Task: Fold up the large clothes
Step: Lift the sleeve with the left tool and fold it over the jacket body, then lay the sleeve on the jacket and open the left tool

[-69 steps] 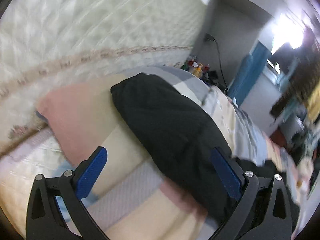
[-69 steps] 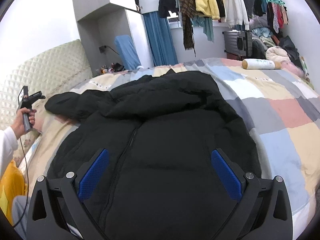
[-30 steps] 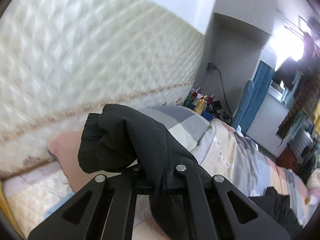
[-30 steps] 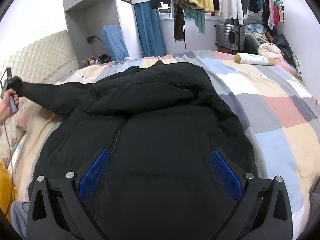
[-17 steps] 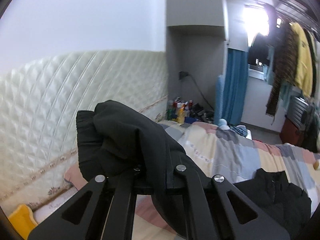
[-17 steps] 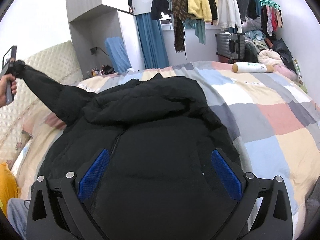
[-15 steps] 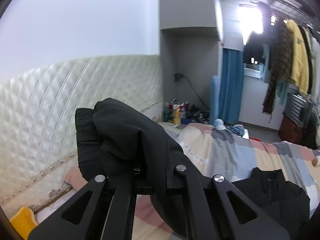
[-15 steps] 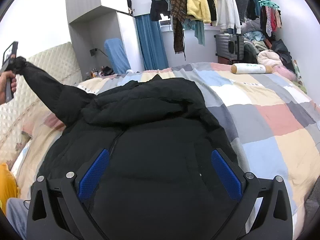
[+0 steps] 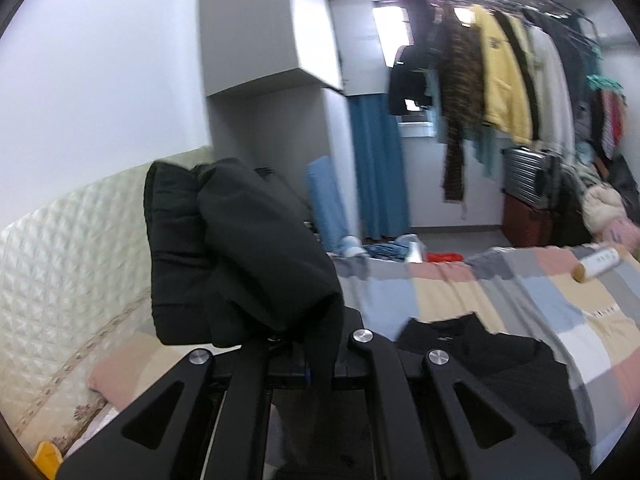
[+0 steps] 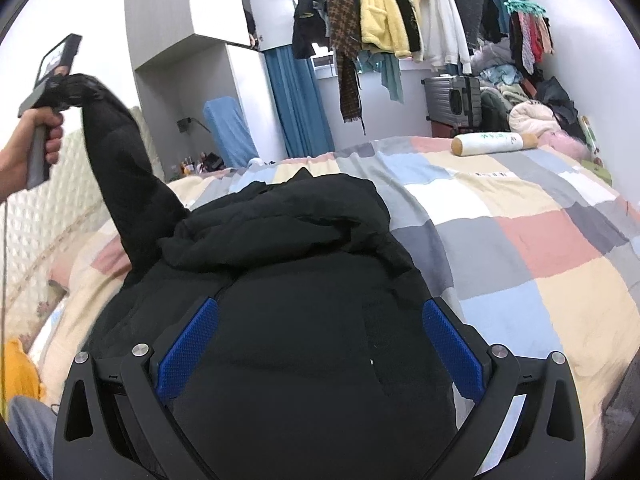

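Observation:
A large black puffer jacket (image 10: 288, 280) lies front up on the checkered bed, zipper closed, hood bunched at the top. My left gripper (image 9: 308, 360) is shut on the jacket's left sleeve cuff (image 9: 224, 248) and holds it high above the bed; in the right wrist view the sleeve (image 10: 124, 168) rises steeply from the shoulder to that gripper (image 10: 64, 80) at the upper left. My right gripper (image 10: 316, 344) is open and empty, hovering over the jacket's lower body with its blue pads (image 10: 188, 348) wide apart.
The checkered quilt (image 10: 520, 240) covers the bed. A cylindrical bolster (image 10: 492, 142) lies at the far side. The quilted headboard (image 9: 60, 264) and a pink pillow (image 9: 128, 364) are at the left. Hanging clothes (image 10: 384, 8) and a suitcase (image 10: 452, 100) stand beyond the bed.
My left gripper closed on the sleeve cuff, lifted it high off the bed and swung it toward the jacket's body. My right gripper stayed open over the jacket.

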Demonstrator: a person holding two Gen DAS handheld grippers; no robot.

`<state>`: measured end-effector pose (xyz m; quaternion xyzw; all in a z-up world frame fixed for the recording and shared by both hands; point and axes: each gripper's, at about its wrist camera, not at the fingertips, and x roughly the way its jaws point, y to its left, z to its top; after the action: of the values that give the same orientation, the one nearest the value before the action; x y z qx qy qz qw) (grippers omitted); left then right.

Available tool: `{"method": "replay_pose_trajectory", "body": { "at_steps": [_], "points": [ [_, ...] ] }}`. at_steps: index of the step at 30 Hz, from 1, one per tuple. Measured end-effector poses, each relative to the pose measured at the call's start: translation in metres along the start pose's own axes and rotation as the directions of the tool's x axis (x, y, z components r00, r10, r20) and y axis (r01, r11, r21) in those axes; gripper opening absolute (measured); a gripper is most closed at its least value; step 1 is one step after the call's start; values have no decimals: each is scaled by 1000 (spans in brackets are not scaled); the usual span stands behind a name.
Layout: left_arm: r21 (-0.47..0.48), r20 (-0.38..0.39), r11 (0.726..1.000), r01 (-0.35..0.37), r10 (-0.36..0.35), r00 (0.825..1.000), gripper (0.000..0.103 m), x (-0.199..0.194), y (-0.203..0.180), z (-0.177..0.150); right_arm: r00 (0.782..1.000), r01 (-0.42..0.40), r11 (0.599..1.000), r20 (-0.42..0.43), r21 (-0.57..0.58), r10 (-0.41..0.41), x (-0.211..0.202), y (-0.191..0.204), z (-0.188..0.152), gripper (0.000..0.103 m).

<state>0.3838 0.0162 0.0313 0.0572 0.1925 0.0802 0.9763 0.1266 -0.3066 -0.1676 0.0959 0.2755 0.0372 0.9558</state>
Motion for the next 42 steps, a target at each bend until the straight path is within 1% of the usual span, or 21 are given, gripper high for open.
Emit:
{"method": "replay_pose_trajectory", "body": {
  "at_steps": [3,7,12,15,17,19,23,24,29,31,35,37,39,41,42],
  "points": [
    [51,-12,997,52,-51,999,5,1,-41,-7,1000,-13,1000,11,24,12,-3,-7,2,103],
    [139,-23,984,113,-111,994,5,4,-106,-24,1000,-18,999,18,37,17,-6,-14,2,103],
    [162,-43,970,182,-178,983,7,14,-167,-46,1000,-27,997,6,70,27,-2,-24,0,103],
    [180,-54,960,215,-208,977,7,22,-195,-59,1000,-23,996,5,85,22,-1,-30,-1,103],
    [179,-75,950,256,-246,966,7,29,-213,-75,1000,-22,995,0,100,22,2,-34,-1,103],
    [170,-97,941,294,-281,955,7,35,-224,-90,1000,-19,994,-5,109,20,6,-38,-1,103],
    [157,-150,918,364,-342,928,7,47,-247,-132,1000,-18,993,-23,120,21,15,-41,-2,103],
    [166,-164,912,375,-350,922,7,49,-255,-145,999,-18,992,-29,121,21,18,-41,-2,103],
    [202,-221,891,408,-364,905,7,66,-278,-180,999,-16,993,-50,120,22,28,-43,-4,103],
    [209,-234,888,411,-362,902,7,72,-282,-188,998,-17,993,-55,121,24,31,-44,-5,103],
    [195,-314,887,419,-348,883,9,92,-287,-198,997,-18,992,-74,127,28,39,-46,-7,103],
    [203,-314,882,425,-353,882,9,92,-287,-198,997,-10,993,-80,122,20,43,-45,-7,103],
    [182,-316,878,442,-373,872,9,89,-283,-194,996,-8,993,-86,117,18,46,-45,-8,103],
    [137,-317,879,457,-398,861,12,83,-276,-189,996,-3,994,-89,111,13,47,-45,-9,103],
    [123,-318,875,468,-412,854,18,78,-272,-186,996,0,994,-90,110,10,47,-45,-9,103]
  ]
}}
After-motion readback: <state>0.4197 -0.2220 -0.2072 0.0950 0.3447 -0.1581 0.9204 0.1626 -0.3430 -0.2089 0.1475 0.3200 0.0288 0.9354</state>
